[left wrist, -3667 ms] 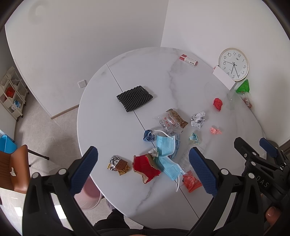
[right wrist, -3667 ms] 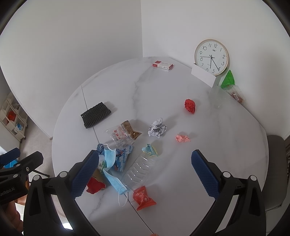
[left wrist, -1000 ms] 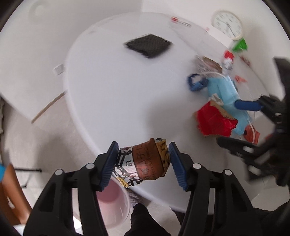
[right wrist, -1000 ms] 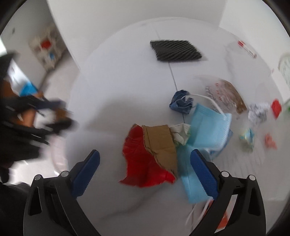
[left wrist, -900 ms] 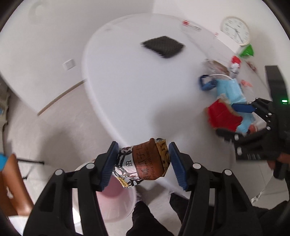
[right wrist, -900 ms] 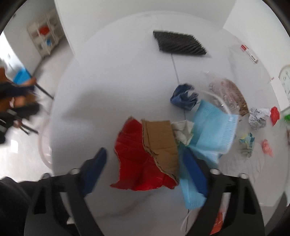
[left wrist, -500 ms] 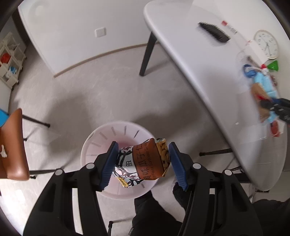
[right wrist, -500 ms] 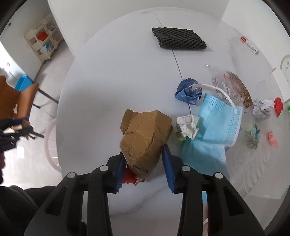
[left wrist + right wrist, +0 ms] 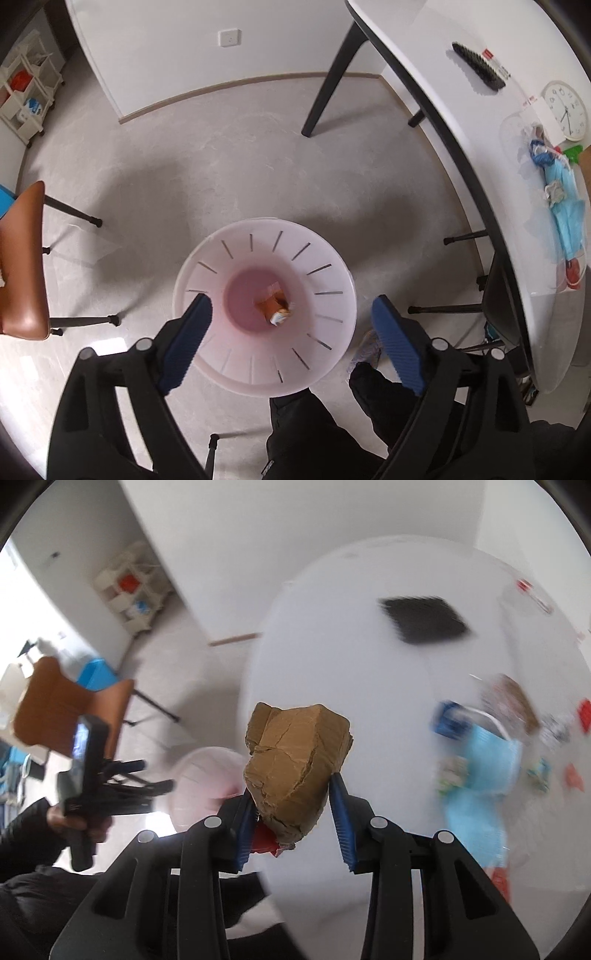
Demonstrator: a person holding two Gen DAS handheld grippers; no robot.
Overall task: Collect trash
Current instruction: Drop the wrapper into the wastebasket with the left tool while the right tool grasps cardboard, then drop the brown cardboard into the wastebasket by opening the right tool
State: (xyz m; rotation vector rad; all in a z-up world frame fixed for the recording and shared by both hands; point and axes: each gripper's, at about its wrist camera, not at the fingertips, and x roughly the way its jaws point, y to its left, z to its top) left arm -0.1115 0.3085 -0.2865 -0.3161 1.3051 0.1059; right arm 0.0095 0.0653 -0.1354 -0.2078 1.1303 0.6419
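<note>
Below, over grey floor, my left gripper (image 9: 290,332) is opening above the pink bin (image 9: 332,325) (wrapper (image 9: 275,308) inside) while my right gripper (image 9: 293,825) is clamping crumpled cardboard (image 9: 291,764), needing binning next.

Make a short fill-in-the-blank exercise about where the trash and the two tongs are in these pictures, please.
1. The snack wrapper lies at the bottom of the pink ____.
2. The opening left tongs have ____ between their pads.
3. The right tongs grip a crumpled piece of brown ____.
4. The blue face masks lie on the white ____.

Missing words: bin; nothing; cardboard; table
</note>
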